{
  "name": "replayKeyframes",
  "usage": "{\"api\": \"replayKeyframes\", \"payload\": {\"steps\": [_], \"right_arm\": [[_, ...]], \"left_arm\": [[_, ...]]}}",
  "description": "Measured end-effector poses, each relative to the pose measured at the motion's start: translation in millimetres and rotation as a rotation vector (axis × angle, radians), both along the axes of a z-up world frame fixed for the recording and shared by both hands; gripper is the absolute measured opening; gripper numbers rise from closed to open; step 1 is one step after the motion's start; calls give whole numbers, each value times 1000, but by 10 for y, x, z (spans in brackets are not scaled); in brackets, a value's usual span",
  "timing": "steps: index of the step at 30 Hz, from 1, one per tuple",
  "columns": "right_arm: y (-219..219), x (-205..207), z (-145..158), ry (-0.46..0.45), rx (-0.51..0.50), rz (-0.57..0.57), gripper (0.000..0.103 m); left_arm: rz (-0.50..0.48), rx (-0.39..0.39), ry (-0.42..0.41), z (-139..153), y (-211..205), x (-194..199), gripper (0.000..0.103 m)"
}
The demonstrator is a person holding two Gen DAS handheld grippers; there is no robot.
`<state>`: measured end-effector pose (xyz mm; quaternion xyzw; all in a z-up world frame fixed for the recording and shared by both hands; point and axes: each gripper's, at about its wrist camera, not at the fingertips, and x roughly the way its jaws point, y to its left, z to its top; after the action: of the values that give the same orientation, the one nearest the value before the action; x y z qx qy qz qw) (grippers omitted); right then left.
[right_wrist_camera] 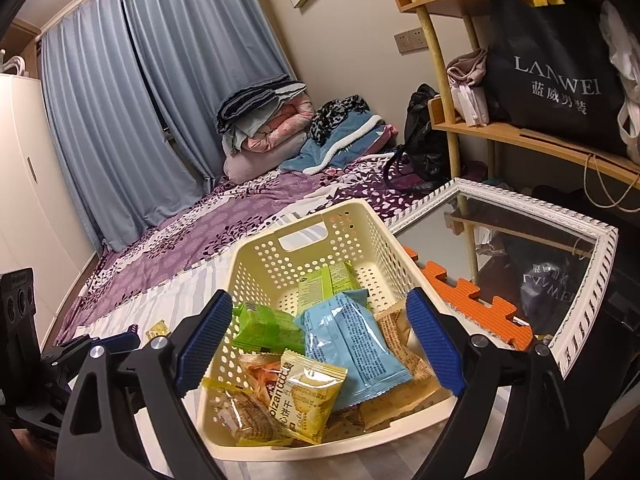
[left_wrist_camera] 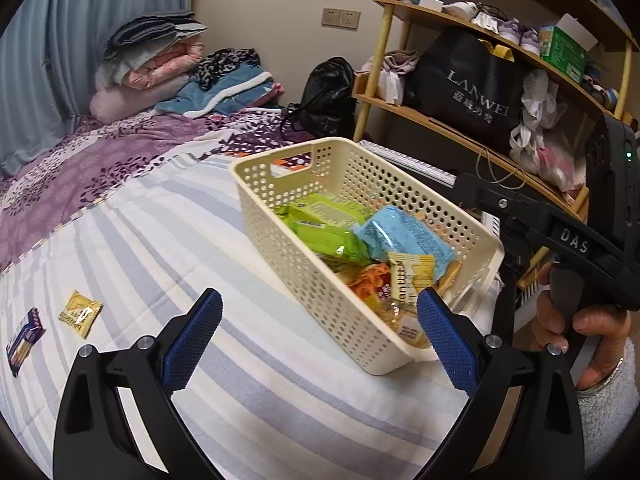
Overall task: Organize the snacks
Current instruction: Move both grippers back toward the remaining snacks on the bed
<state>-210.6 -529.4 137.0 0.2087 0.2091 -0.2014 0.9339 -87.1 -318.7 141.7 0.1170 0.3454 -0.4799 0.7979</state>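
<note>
Both grippers' fingers (left_wrist_camera: 448,336) (right_wrist_camera: 432,344) wide open, empty, w/ basket (right_wrist_camera: 256,264) ahead.

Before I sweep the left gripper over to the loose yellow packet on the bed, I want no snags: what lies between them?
Only bare striped bedsheet lies between the left gripper and the small yellow snack packet, as the left wrist view shows.

"LANWEI" with Chinese characters below, white on black shopping bag (right_wrist_camera: 556,72); mirrored in framed glass (right_wrist_camera: 548,280). "DAS" on right gripper (left_wrist_camera: 575,245) body. "olzan", partly cut off, on yellow snack packet (right_wrist_camera: 308,396).
</note>
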Motion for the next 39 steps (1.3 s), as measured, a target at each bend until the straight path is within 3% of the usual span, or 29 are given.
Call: {"api": "replayKeyframes", "payload": {"steps": [4, 15, 30, 39], "right_arm": [[98, 62, 52, -1, -7, 11, 98], [339, 185, 166, 16, -39, 34, 98], [708, 386, 257, 32, -79, 111, 98], [997, 647, 141, 73, -75, 199, 98]], "left_arm": [[42, 1, 1, 10, 125, 80, 99], [172, 43, -63, 22, 490, 239, 100], [241, 23, -62, 29, 941, 343, 100], [284, 41, -55, -99, 1215, 518, 100]]}}
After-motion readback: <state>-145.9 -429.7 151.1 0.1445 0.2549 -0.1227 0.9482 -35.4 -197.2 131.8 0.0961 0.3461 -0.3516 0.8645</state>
